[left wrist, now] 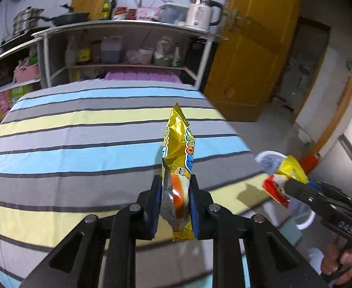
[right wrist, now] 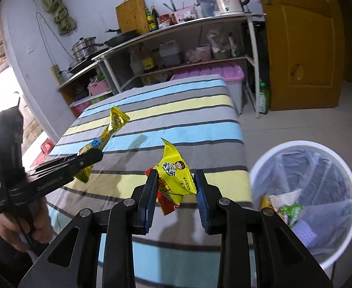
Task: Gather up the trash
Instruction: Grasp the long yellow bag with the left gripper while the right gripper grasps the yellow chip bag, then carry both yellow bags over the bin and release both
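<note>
My left gripper (left wrist: 176, 189) is shut on a long gold snack wrapper (left wrist: 177, 144) and holds it upright above the striped tablecloth (left wrist: 79, 144). My right gripper (right wrist: 176, 184) is shut on a yellow and red snack packet (right wrist: 173, 170) above the table's near right edge. In the left wrist view the right gripper (left wrist: 288, 187) holds that packet (left wrist: 286, 172) to the right of the table. In the right wrist view the left gripper (right wrist: 89, 159) holds the gold wrapper (right wrist: 111, 129) at the left. A white trash bin (right wrist: 329, 158) lined with a clear bag stands on the floor right of the table, with some trash inside.
Metal shelves (left wrist: 127, 48) with pots, bottles, a kettle (left wrist: 200, 12) and a pink box stand behind the table. A yellow wooden door (right wrist: 303, 43) is at the right. A green bottle (right wrist: 263, 98) stands on the floor by the shelf.
</note>
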A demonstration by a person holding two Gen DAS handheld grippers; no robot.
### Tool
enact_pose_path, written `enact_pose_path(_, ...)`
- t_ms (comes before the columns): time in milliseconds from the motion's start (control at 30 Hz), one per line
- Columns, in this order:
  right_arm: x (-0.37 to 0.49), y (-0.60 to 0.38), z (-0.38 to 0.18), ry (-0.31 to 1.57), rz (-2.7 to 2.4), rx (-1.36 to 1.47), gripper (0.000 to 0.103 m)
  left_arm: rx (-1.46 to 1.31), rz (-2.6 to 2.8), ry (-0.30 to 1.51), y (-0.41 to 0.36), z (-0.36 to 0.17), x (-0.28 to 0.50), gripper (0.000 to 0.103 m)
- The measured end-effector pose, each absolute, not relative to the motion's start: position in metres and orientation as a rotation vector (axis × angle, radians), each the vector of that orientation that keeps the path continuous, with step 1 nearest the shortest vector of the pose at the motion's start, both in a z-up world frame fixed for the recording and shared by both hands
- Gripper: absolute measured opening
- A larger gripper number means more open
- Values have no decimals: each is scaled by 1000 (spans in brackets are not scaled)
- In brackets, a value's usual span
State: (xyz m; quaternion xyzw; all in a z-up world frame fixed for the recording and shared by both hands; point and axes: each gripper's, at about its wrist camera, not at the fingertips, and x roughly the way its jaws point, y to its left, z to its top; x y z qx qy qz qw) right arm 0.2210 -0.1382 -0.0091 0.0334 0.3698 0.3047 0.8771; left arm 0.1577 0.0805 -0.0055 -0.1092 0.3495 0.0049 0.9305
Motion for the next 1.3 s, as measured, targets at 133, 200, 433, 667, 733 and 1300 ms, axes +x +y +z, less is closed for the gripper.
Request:
enact_pose_path(133,210,-158,-1,750,602,78,32,-208,-51,696,57,6,150,22)
enact_pose_path(200,204,-168,3,739,583,81,32,-198,-82,687,44,11,147,22)
enact_pose_path(433,191,-199,13,707,528,92,32,-170,-176,661,7,26,145,22)
enact_pose_path(667,186,-225,16,689,478,108,32,-149,-235,654,-18,31,148,22)
enact_pose_path(733,186,-231,16,686,466,113,32,-143,-246,655,-24,30,149,22)
enact_pose_path(1300,197,-274,-3,708,385,170,32,-91,-330,692,-78,17,171,22)
